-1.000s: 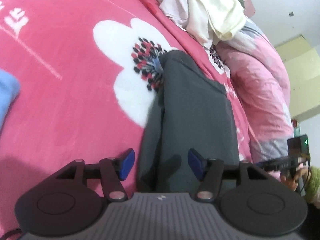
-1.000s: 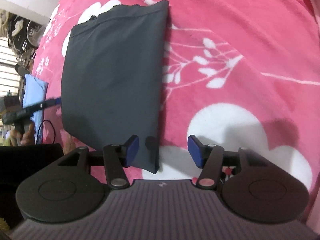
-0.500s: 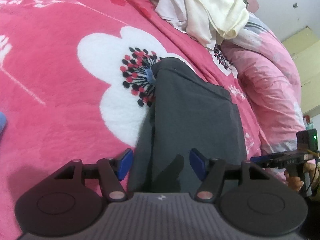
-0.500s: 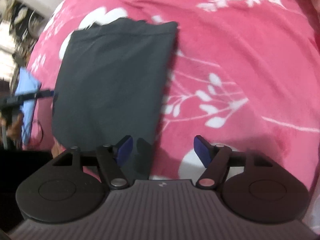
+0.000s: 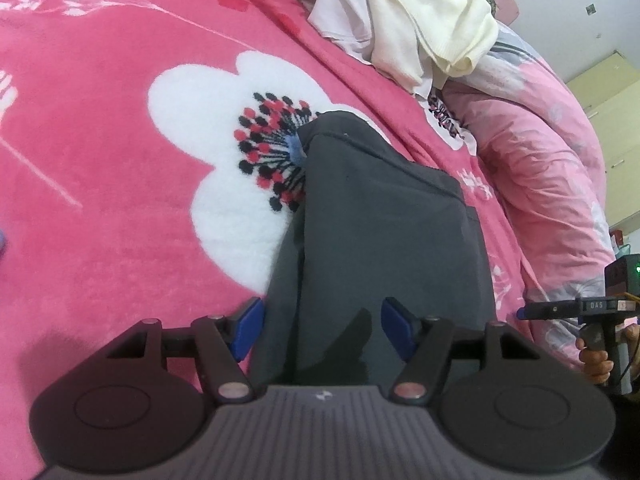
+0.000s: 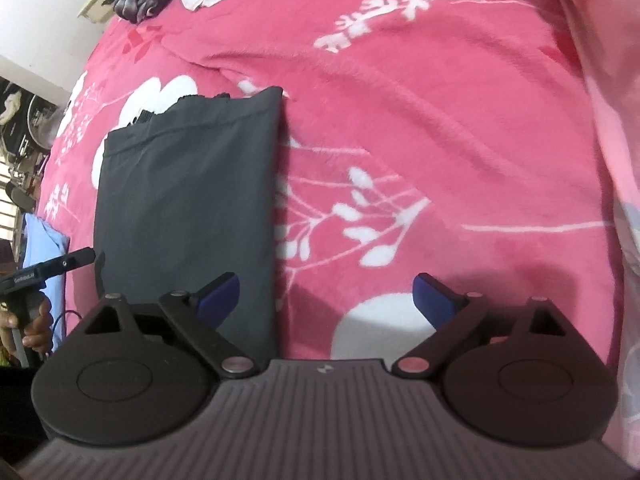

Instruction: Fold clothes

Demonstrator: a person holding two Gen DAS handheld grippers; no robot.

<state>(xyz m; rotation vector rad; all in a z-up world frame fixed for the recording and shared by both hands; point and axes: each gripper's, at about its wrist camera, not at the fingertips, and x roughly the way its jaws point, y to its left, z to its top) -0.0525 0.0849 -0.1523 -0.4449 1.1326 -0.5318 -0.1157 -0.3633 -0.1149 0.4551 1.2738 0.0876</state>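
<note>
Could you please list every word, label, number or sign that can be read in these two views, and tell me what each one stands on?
"DAS": white letters on the side of the right tongs, seen in the left wrist view; blurred, so uncertain.
White label on the left tongs, right wrist view: too blurred to read.
White characters woven into the pink blanket: decorative, not legible.
Small pale emblem on each tongs' grey housing: a mark, no text.

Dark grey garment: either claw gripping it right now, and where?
Nothing is held. The dark grey garment lies folded on the pink blanket; the left claw is open over it, the right claw is opening, pads clear.
</note>
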